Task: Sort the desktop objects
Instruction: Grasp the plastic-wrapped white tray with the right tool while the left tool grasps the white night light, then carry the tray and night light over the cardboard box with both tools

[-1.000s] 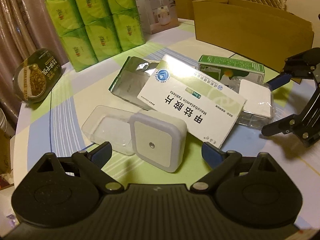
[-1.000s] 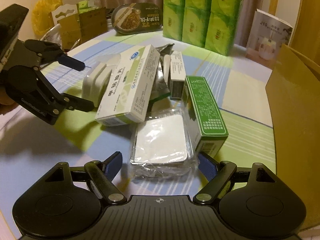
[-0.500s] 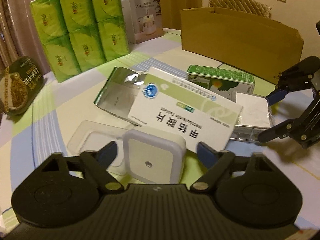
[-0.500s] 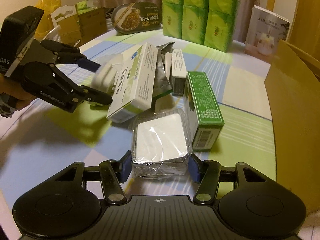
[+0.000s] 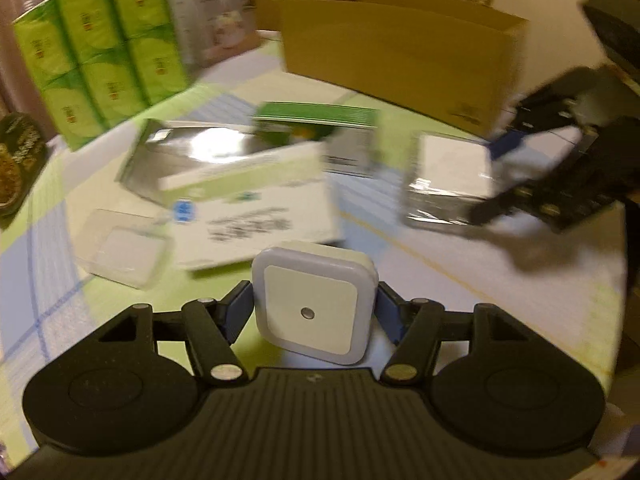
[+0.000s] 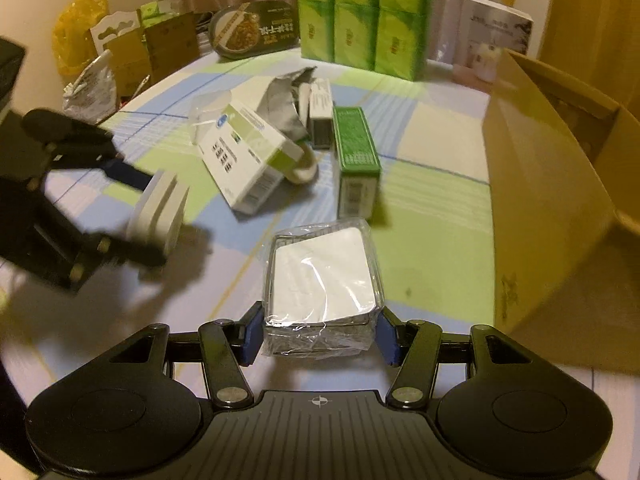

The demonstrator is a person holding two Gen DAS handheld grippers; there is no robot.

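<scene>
The left gripper is closing, its pads pinching the night light. The right gripper clamps the wrapped box. Beyond both lie the pill box and green box; the carton stands right.

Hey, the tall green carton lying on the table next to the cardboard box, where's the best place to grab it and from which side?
A judgement: grip the green carton across its two long side faces near the middle, coming down from above. It lies flat, long and narrow, with bare table on its right towards the cardboard box; a smaller white box crowds its far left end.
</scene>
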